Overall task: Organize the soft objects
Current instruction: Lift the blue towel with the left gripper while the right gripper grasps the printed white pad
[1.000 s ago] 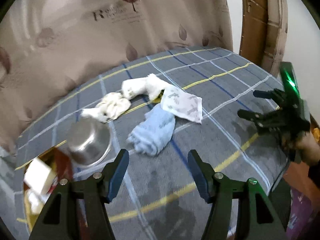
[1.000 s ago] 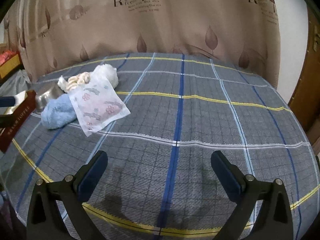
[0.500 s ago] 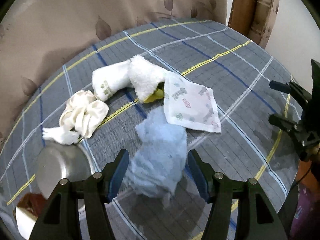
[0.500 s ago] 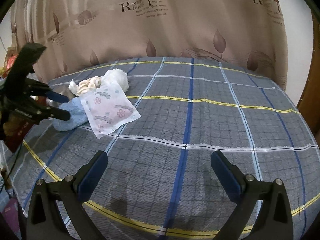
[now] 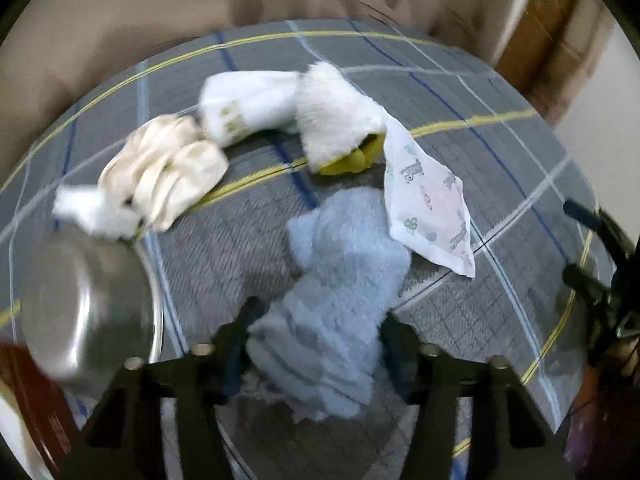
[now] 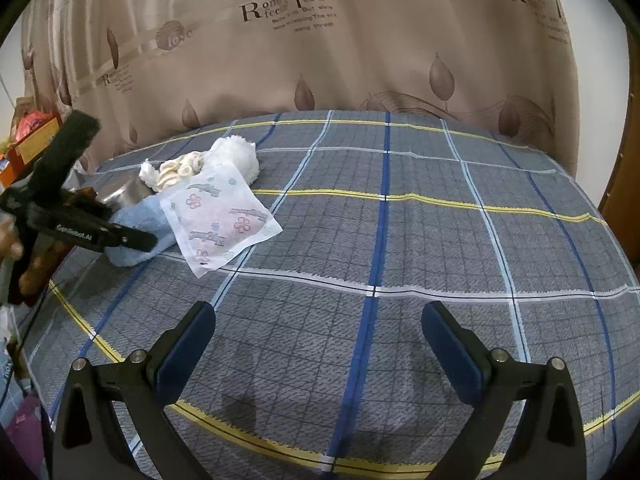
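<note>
Blue fluffy towel (image 5: 344, 280) sits between the closing left gripper (image 5: 316, 344) jaws.
Only the right view shows the right gripper (image 6: 318, 340) spread wide, empty, above the plaid cloth (image 6: 400, 240).

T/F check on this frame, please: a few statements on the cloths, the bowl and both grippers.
1. The blue towel lies between the closing jaws of the left gripper. True.
2. The right gripper holds the printed cloth. False: it is open over bare plaid bedcover, holding nothing.
3. A metal bowl sits beside the cream socks. True.
4. The printed cloth lies wholly under the blue towel. False: its edge rests over the towel.
5. The white fluffy toy is inside the bowl. False: it lies on the bedcover.
</note>
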